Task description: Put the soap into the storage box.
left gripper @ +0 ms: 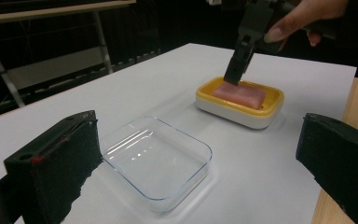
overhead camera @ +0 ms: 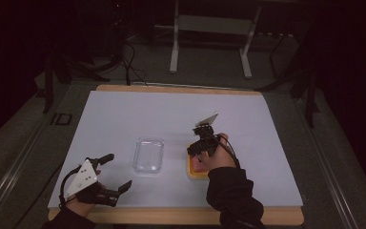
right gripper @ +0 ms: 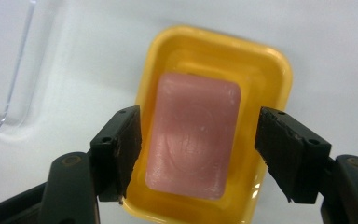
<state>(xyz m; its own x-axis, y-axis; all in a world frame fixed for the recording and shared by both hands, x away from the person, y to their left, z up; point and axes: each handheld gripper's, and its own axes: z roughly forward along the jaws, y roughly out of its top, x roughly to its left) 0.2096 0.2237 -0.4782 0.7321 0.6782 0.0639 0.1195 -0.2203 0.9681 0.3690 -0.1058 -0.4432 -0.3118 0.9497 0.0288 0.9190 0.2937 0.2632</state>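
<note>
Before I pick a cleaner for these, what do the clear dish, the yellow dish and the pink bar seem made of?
The clear dish looks like glass or hard clear plastic: see-through, glossy, with bright glints on its rim. The yellow dish looks like moulded plastic, smooth with a slight sheen, white outside. The pink bar looks like soap: opaque, matt and waxy, with rounded edges and a faint pressed oval.

Dim room lit mainly over the tabletop (overhead camera: 124, 109), its wooden edge covered by a white sheet (overhead camera: 248, 124), grey floor (overhead camera: 209, 62) seen beyond, pale metal frame legs (overhead camera: 174, 52) set behind, dark cables (overhead camera: 131, 67) trailed across the floor, surroundings lost in shadow
</note>
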